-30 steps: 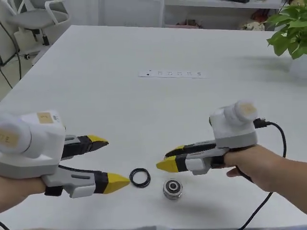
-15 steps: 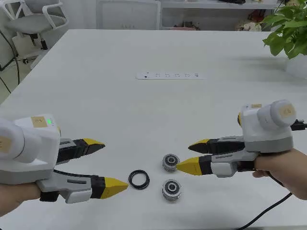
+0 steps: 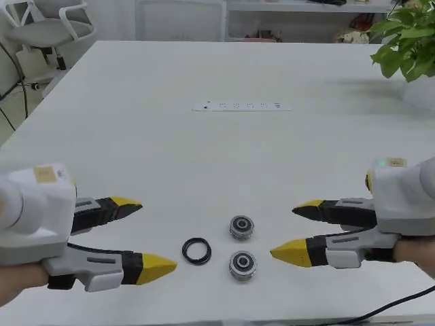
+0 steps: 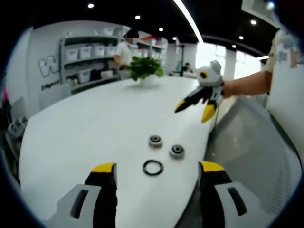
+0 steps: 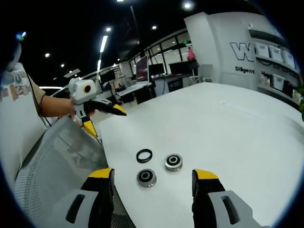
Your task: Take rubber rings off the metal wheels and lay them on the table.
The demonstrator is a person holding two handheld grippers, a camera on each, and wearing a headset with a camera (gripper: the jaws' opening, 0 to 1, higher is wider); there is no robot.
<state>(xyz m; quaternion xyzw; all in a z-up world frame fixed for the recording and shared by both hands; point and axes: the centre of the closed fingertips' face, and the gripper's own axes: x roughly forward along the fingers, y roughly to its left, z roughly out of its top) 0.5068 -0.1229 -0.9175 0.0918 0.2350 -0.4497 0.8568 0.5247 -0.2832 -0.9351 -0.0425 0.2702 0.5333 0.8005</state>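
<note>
Now both tongs are hanging released and are gripping nothing over the wide white table [image 3: 204,156]: the left gripper [image 3: 144,234] is showing in the lower left of the head view with its yellow-tipped jaws spread wide, and the right gripper [image 3: 293,229] is showing in the lower right with its jaws apart too. Between them, low in the centre of the frame, one thin black rubber ring [image 3: 196,250] is lying flat on the table, free of any wheel. Just to the right of it two small round silver metal wheels are resting near each other but apart, the upper wheel [image 3: 241,227] and the lower wheel [image 3: 242,265]. In the right gripper view the lower wheel [image 5: 146,177] is looking darker at its rim, so I am judging that it may be wearing a ring, though I cannot be sure. The task seems to be between rings. Next, one gripper is needing to pin a wheel while the other is pinching its ring and peeling it off.
</note>
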